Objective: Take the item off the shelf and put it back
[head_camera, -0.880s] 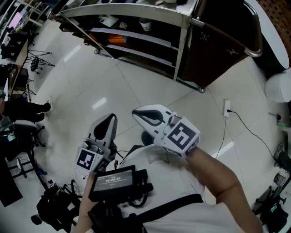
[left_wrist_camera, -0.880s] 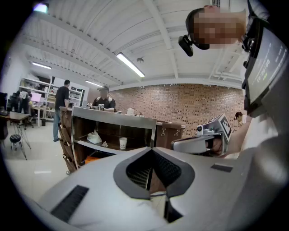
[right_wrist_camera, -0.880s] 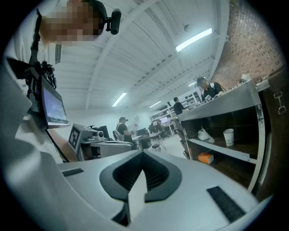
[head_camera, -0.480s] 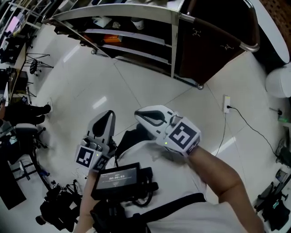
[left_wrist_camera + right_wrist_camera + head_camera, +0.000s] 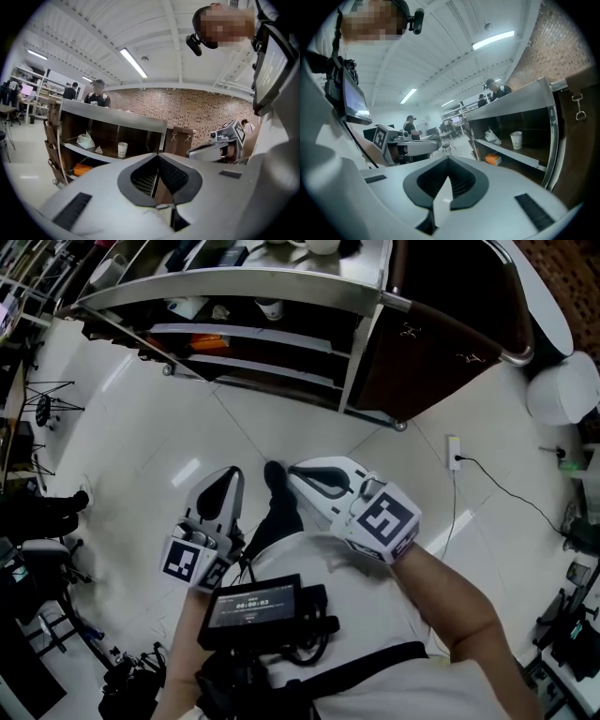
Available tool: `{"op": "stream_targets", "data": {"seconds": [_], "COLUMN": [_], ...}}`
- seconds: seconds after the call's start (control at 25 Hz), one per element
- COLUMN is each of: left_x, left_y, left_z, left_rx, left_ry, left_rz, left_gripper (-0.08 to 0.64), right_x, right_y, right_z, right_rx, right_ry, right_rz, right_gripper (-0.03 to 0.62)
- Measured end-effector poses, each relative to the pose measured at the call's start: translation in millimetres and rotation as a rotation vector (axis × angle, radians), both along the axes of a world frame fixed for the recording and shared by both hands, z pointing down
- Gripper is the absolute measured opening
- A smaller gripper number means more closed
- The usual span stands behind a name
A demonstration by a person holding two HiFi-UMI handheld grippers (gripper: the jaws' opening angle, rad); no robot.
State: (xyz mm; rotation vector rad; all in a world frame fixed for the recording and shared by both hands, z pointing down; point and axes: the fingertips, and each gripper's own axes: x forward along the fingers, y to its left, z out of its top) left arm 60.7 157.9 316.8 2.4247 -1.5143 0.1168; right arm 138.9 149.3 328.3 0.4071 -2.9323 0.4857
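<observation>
Upright on the middle board of the shelf (image 5: pixel 112 119): a paper cup (image 5: pixel 122 149), probably the item meant, though not certain from the task wording alone. Just to its left in the left gripper view, a crumpled white bag (image 5: pixel 86 140). One board lower, an orange box (image 5: pixel 80 169). All three well apart from both tools, with bare floor (image 5: pixel 281 437) between.

Jaws of the left gripper (image 5: pixel 158 157) pressed together, nothing between them. Same for the right gripper (image 5: pixel 449 161): closed and empty. Both held side by side, pointing toward the shelf.

Judging by that: approach step, nothing taken yet.

To do it well:
- Walk in to within easy reach of the middle board rather than stretching from afar.
- Choose one tool; either should serve.
- Spread its jaws wide on the way in, not at the last instant.
- Come in level, under the top board, clear of the metal post (image 5: pixel 361 329) at the shelf's corner and clear of the bag.
- Straddle the cup around mid-height, one pad on each side.
- Squeeze gently: thin paper by the look of it, likely to crumple or squirt out under a hard pinch.
- Lift a little straight up before drawing back, to avoid dragging the base along the board.
- Mark the spot on the board for the return, and set the cup down flat there before letting go.
- Keep the idle tool low and out of the way.
</observation>
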Motion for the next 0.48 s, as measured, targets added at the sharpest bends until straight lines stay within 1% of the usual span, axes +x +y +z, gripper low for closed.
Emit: {"op": "stream_targets", "data": {"seconds": [0.2, 0.32, 0.48], "left_x": [-54.1, -87.9, -126.2], "left_y": [-48.5, -73.9, -101.6], "left_z": [11.3, 11.9, 16.1], "left_rx": [-0.006, 0.005, -0.017], "left_ry": [0.006, 0.011, 0.024], "left_rz": [0.059, 0.089, 0.124], "left_gripper": [0.009, 0.009, 0.009], "right_x": [-38.8, -61.6, -98.2], "right_y": [-45.3, -74.6, -97.9], "right_z": [1.9, 1.0, -2.7], "right_rx": [-0.024, -0.018, -0.017], "right_ry": [0.051, 0.06, 0.07], "right_rz": [0.075, 0.135, 0.185], "right_gripper": [0.004, 0.004, 0.005]}}
